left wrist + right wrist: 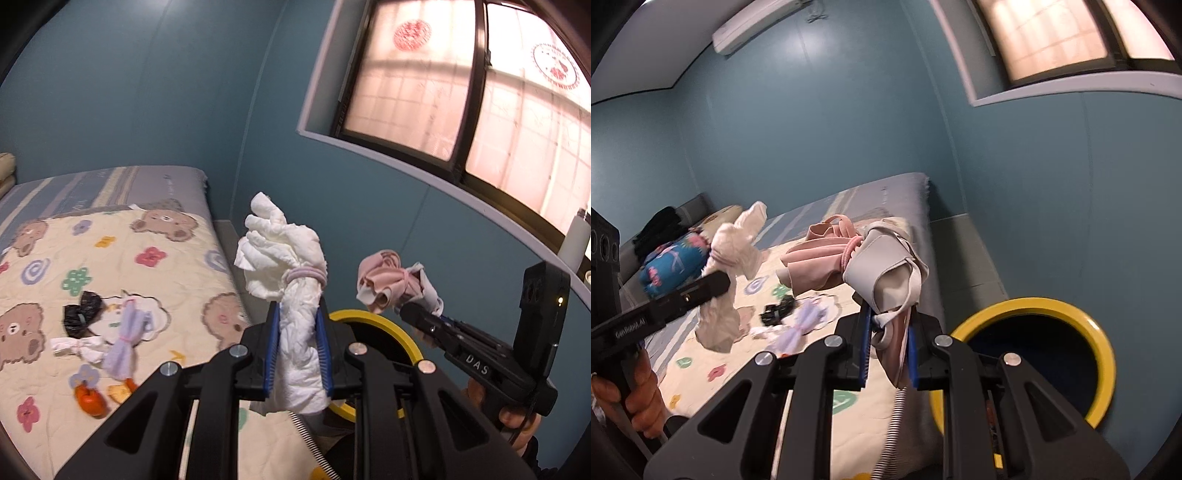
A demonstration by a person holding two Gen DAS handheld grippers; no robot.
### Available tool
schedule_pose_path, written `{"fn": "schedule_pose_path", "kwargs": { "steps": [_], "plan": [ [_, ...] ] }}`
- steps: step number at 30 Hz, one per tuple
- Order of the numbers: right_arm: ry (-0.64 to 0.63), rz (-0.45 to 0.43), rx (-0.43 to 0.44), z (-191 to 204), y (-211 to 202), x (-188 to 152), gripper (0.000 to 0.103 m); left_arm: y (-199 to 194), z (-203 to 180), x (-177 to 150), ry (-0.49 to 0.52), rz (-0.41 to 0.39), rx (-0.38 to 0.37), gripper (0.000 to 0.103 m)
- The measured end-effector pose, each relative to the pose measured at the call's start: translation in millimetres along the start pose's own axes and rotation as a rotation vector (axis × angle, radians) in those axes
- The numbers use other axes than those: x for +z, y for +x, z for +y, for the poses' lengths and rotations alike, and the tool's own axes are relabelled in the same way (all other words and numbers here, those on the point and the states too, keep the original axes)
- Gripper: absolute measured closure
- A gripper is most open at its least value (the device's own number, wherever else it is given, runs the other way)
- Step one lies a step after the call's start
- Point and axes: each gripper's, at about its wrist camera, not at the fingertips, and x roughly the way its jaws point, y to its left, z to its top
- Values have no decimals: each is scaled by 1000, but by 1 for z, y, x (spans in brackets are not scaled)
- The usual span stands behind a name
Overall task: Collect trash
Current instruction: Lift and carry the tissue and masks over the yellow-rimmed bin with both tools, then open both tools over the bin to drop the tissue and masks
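My left gripper [298, 328] is shut on a white cloth bundle [284, 258] tied with a lilac band; the bundle stands up between the blue pads. My right gripper [888, 350] is shut on a pink and grey cloth bundle [882, 269] bound with a pink band. Each gripper shows in the other's view: the right one [417, 314] with its pink bundle [384, 280], the left one [716, 284] with the white bundle [735, 243]. A yellow-rimmed bin [1104, 343] sits beside the bed, below and right of both grippers; its rim [399, 328] peeks behind the left fingers.
On the bear-print quilt [159, 236] lie a lilac bundle [127, 332], a white wad [79, 347], a black bag [82, 312] and orange peel [88, 400]. A blue pillow [672, 262] lies at the bed's far end. Blue walls and a window sill [443, 177] stand close on the right.
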Motion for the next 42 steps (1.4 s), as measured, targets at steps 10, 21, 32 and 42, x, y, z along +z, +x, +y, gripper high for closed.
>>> {"fn": "schedule_pose_path", "kwargs": {
  "steps": [10,21,32,42],
  "plan": [
    [99,-6,-138,-62,1,-4,87,70,-42,-7,34,95,-92,85],
    [190,45,-228,-112,21,-20,87,150,-67,-26,32,206,-136,85],
    [250,120,-276,-149,61,-31,83,199,-70,-52,6,308,-170,85],
    [276,142,-306,-164,73,-39,60,208,-60,-61,-32,339,-156,54]
  ]
}}
